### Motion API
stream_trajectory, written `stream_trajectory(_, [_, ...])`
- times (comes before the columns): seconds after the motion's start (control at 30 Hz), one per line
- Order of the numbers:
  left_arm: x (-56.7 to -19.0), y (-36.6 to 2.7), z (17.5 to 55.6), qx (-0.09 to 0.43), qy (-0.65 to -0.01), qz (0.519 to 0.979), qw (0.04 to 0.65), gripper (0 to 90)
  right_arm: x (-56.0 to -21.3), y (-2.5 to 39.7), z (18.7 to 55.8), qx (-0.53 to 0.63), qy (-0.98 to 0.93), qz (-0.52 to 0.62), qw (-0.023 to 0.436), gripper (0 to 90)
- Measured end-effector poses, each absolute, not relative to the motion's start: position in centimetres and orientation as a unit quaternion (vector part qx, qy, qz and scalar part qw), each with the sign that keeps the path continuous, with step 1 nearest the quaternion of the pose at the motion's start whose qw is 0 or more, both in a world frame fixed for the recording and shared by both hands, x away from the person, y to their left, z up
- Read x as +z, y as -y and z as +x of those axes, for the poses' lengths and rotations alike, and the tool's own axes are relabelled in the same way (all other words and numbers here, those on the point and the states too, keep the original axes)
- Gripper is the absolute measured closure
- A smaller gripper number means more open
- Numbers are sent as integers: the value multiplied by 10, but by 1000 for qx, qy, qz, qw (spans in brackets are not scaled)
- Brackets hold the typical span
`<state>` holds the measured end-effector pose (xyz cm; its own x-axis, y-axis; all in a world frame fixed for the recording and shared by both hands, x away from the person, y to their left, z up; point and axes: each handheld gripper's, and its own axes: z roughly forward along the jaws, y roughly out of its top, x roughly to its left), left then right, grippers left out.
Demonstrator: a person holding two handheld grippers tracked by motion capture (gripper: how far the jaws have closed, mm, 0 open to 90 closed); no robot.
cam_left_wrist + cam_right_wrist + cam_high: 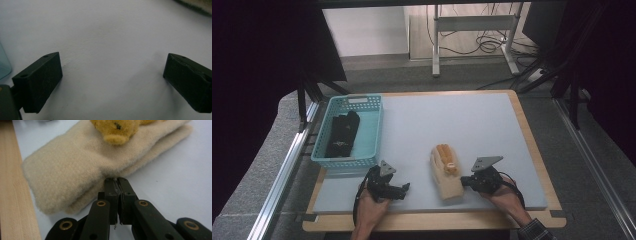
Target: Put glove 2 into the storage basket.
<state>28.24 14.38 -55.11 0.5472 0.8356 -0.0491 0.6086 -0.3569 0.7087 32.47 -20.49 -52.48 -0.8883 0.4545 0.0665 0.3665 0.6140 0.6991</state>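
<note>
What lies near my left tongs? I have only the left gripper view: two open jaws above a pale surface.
Observer: Your left tongs are near the front edge of the table. A beige fleece piece with a yellow plush part lies just to their right.
Operator: Where are the right tongs?
Observer: The right tongs are shut, and their tips rest against the near edge of the beige fleece piece. I cannot tell if they pinch any cloth.
Operator: Is there any container?
Observer: Yes, a blue basket stands at the left side of the table, with a black folded item inside it.
</note>
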Motion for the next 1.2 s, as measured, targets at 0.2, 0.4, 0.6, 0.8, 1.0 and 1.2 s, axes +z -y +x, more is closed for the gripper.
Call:
stream_trajectory(0.2, [-552,-153,280,164,-447,809,345,3,-527,191,319,378,-898,219,51,852])
stream_trajectory(0.4, [-552,-167,280,165,-454,805,344,15,-529,166,315,379,-901,206,46,845])
stream_trajectory(0.6, [-553,-167,279,168,-454,803,347,22,-530,144,313,381,-900,205,50,845])
stream_trajectory(0.8, [-554,-166,277,174,-456,799,350,21,-532,125,314,383,-899,203,63,841])
stream_trajectory(1.0, [-556,-166,276,177,-460,794,356,21,-532,119,313,381,-900,200,65,823])
stream_trajectory(1.2, [-556,-166,276,177,-460,794,355,20,-527,132,312,390,-895,206,72,772])
